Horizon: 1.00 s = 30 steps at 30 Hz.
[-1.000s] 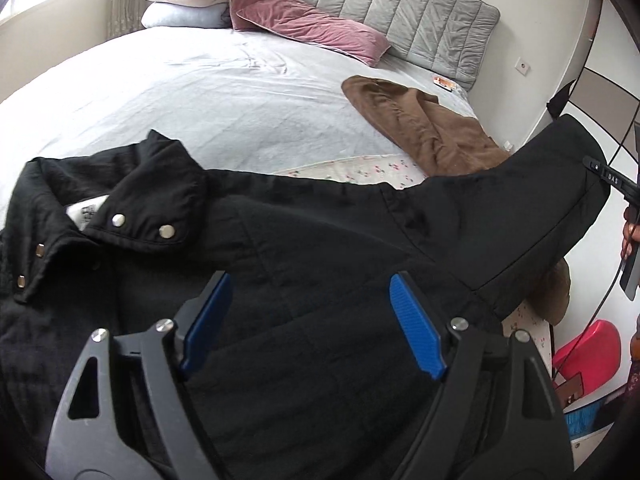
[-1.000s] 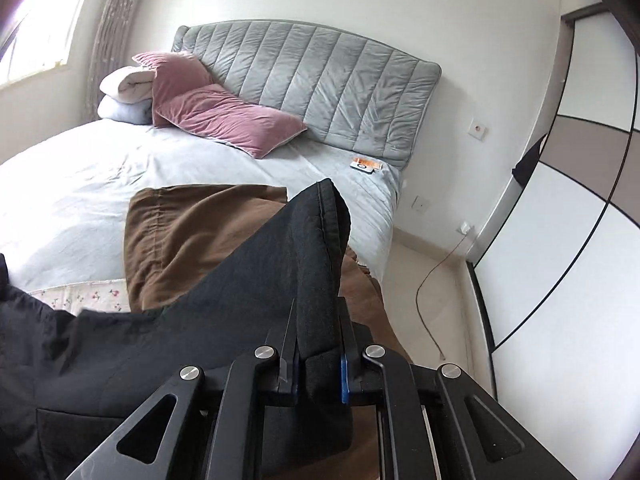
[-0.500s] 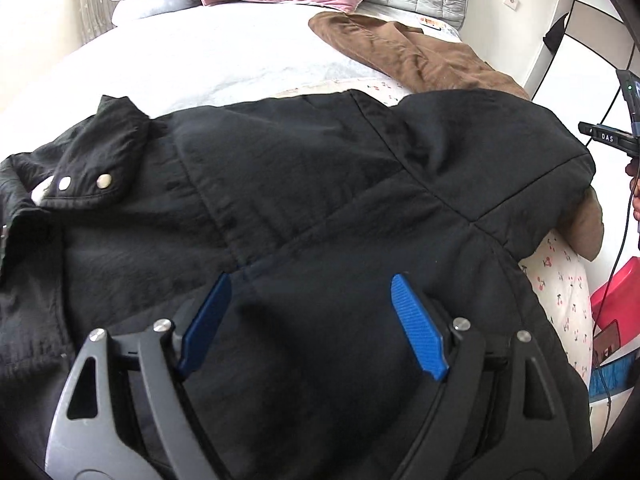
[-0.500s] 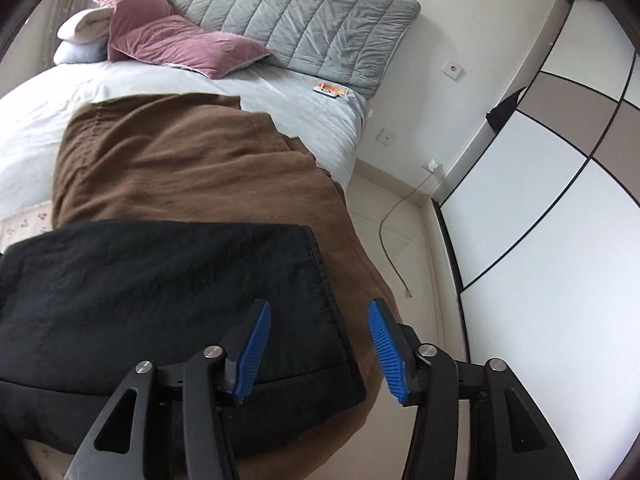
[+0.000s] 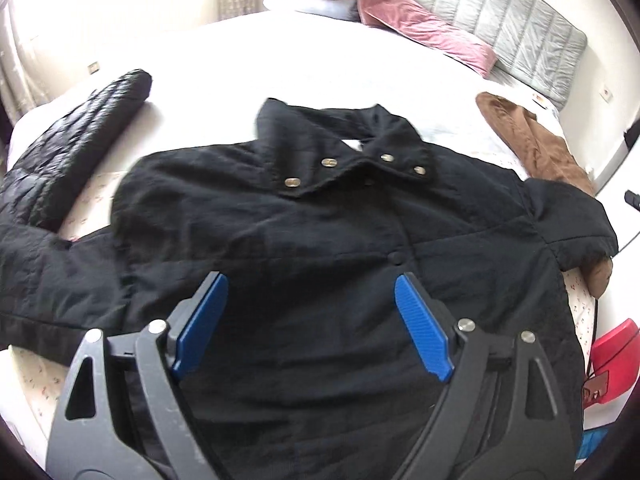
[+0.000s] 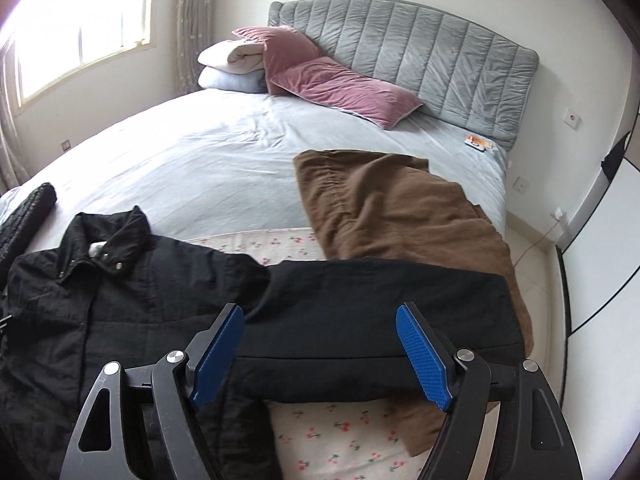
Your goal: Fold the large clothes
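While a black jacket (image 5: 320, 240) is spread front-up across the foot of the bed (image 6: 208, 168), the left gripper (image 5: 312, 320) is held wide open above its chest, nothing grasped. The right gripper (image 6: 320, 354) is likewise spread wide and empty over the right sleeve (image 6: 380, 300), which is laid out sideways across a brown blanket (image 6: 384, 208) and a floral sheet (image 6: 340, 432).

A brown blanket (image 6: 400, 216) lies at two o'clock on the bed (image 6: 208, 168); pink pillows (image 6: 340, 88) rest at twelve against the grey headboard (image 6: 420, 52), beside what may be folded bedding (image 6: 232, 64).
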Available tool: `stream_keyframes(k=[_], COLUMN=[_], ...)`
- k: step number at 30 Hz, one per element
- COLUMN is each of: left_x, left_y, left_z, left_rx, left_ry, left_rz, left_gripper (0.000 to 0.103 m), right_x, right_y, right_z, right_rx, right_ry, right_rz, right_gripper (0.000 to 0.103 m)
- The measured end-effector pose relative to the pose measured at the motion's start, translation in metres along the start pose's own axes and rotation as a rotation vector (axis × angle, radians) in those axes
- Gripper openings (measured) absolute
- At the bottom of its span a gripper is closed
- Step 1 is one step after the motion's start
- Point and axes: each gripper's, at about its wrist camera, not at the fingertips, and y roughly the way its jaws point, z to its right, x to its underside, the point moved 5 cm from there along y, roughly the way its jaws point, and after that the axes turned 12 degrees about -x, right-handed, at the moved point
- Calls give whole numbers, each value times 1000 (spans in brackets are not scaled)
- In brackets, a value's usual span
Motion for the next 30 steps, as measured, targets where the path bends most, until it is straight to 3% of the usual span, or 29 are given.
stream_keyframes(k=[5, 15, 19, 23, 24, 26, 27, 28, 30], left_x=[9, 66, 86, 96, 97, 95, 93, 91, 88], left_y=[-6, 10, 27, 54, 59, 63, 59, 53, 23], left_z=[-121, -364, -425, -451, -454, -457, -457, -456, -453], left_rx=[-138, -437, -445, -395, -390, -390, -404, -395, -393], left_ry=[-132, -444, -581, -676, -696, -727, -729, -727, -753], left_rz=[0, -60, -85, -139, -144, -132, -114, -87, 42], left_gripper=[88, 88, 88, 86, 82, 62, 26, 13, 10], right_x=[20, 72, 86, 96, 98, 102, 103, 105, 106], right_y=[16, 76, 97, 111, 113, 117, 117, 118, 117], right_z=[-66, -135, -144, -152, -154, -158, -160, -162, -165], right_rx=[-124, -217, -233, -233, -233, -234, -236, -238, -239], right_ry=[-35, -56, -29, -25, -25, -29, -33, -40, -55], right_rz=[-51, -184, -232, -268, -276, -292, -297, -300, -303], right_gripper=[82, 82, 82, 82, 82, 82, 82, 82, 82])
